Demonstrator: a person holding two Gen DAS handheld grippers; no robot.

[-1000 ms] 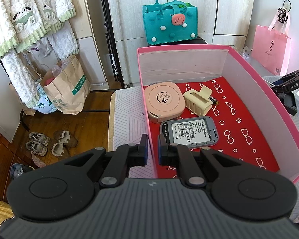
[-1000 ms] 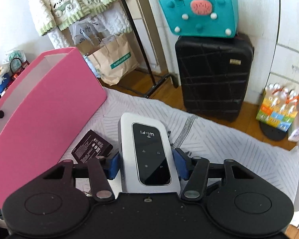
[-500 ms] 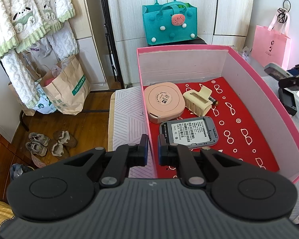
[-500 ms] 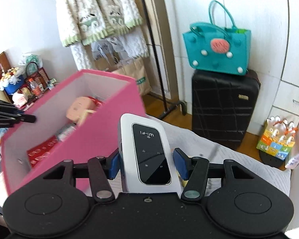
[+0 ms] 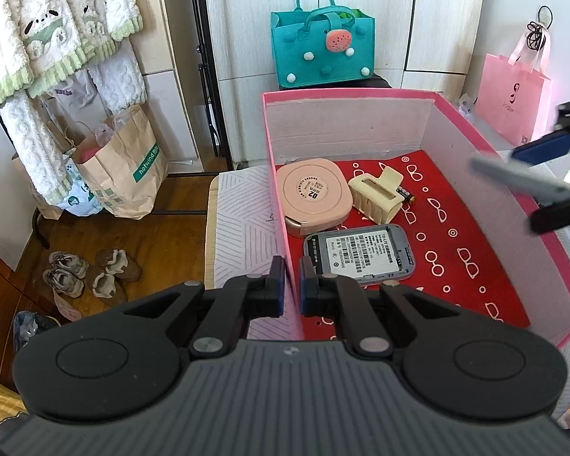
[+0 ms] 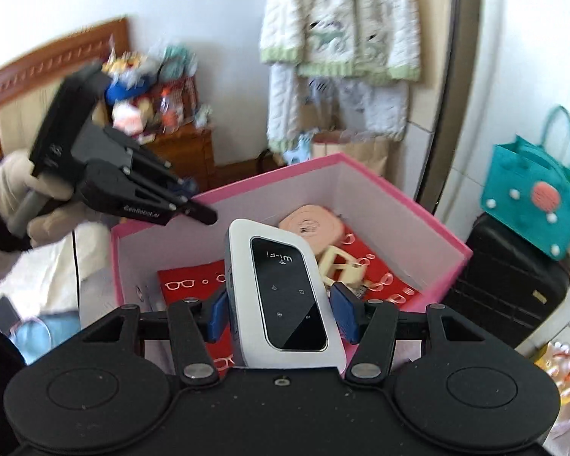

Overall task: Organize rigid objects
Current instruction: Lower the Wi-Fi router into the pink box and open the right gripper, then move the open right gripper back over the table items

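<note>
A pink box (image 5: 361, 95) with a red patterned floor holds a pink rounded case (image 5: 313, 193), a cream hair claw (image 5: 376, 193), a small battery (image 5: 406, 194) and a grey device lying face down (image 5: 357, 256). My left gripper (image 5: 292, 290) is shut on the box's near left wall. It also shows at the rim in the right wrist view (image 6: 205, 212), held by a gloved hand. My right gripper (image 6: 281, 317) carries a white Wi-Fi router (image 6: 285, 288) above the box (image 6: 418, 205). Its jaws are closing on the router, and it looks blurred at the right edge (image 5: 543, 186).
A teal felt bag (image 5: 323, 53) sits on a black suitcase (image 6: 513, 285) behind the box. A pink paper bag (image 5: 513, 98) stands at the right and a brown paper bag (image 5: 121, 171) at the left. Shoes (image 5: 87, 269) lie on the wooden floor. Clothes (image 5: 57, 38) hang at the left.
My right gripper has lifted the router from the bed cover beside the box and swung it over the box's open top, rolling as it went. The left gripper has stayed still.
</note>
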